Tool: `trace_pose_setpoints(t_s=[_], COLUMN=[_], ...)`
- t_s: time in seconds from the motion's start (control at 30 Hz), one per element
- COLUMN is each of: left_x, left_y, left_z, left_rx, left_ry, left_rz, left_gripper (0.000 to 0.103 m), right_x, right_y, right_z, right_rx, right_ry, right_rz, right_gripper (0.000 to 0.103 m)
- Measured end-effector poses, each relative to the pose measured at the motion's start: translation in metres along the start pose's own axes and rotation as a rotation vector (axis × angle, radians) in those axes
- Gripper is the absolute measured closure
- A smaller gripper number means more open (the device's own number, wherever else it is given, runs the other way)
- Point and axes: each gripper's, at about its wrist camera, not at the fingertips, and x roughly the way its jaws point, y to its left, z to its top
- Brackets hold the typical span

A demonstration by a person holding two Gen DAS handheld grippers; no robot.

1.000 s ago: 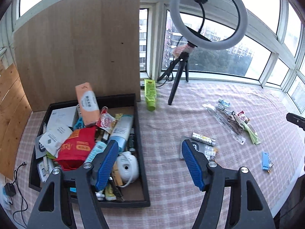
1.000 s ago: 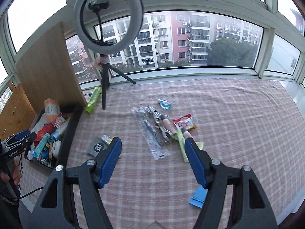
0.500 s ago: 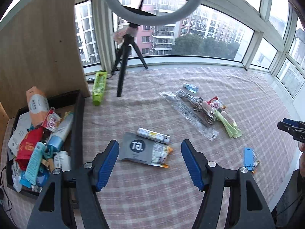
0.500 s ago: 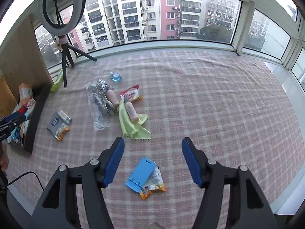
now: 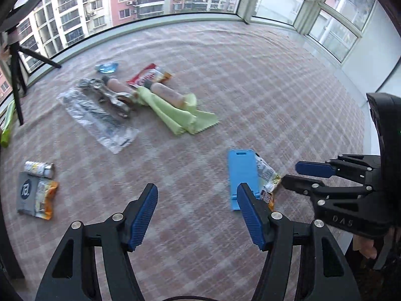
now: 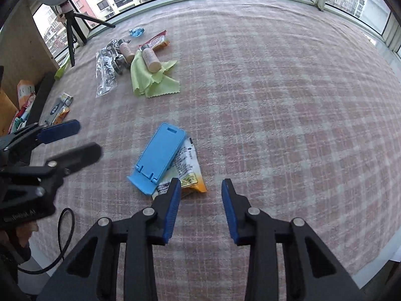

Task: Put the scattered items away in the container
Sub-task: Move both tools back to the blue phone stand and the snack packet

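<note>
A blue phone stand lies on the checked cloth, partly on top of an orange-and-white snack packet. My right gripper hangs low just in front of them. Its jaws are closing, and only the packet's orange corner shows by its left finger; the pads press on nothing. From the left comes my left gripper, jaws wide and closing slightly over bare cloth, with the stand by its right finger. The black container, full of items, is at the far left.
Further back lie a green cloth with two small bottles, a red packet, a clear bag and metal tongs. A grey pouch and a small tube lie left. A tripod stands by the window.
Both grippers have swung away from the container side and sunk towards the blue stand and packet. The right jaws have narrowed a lot. The left gripper now shows in the right wrist view.
</note>
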Motion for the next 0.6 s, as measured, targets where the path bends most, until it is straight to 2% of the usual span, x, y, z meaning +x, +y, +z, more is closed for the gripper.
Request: trace_pose_setpoints(t_s=[0.27,0.5,0.6], left_x=[0.023,0.033,0.035], left_y=[-0.021,-0.019,-0.02], left_z=[0.012,0.024,0.026], left_rx=[0.042,0.028,0.049], left_ry=[0.04,0.061,0.074], left_rz=[0.018,0.018,0.016], left_gripper=[0.041,0.043,0.043], right_x=[0.003,0.002,0.001], right_y=[-0.003,-0.009,-0.004], right_z=[-0.002,0.0,-0.003], right_rx=[-0.002,0.004,-0.03], right_ry=[-0.005,0.012,0.007], right_rz=[0.008,0.031,0.01], right_gripper=[0.07,0.07,0.07])
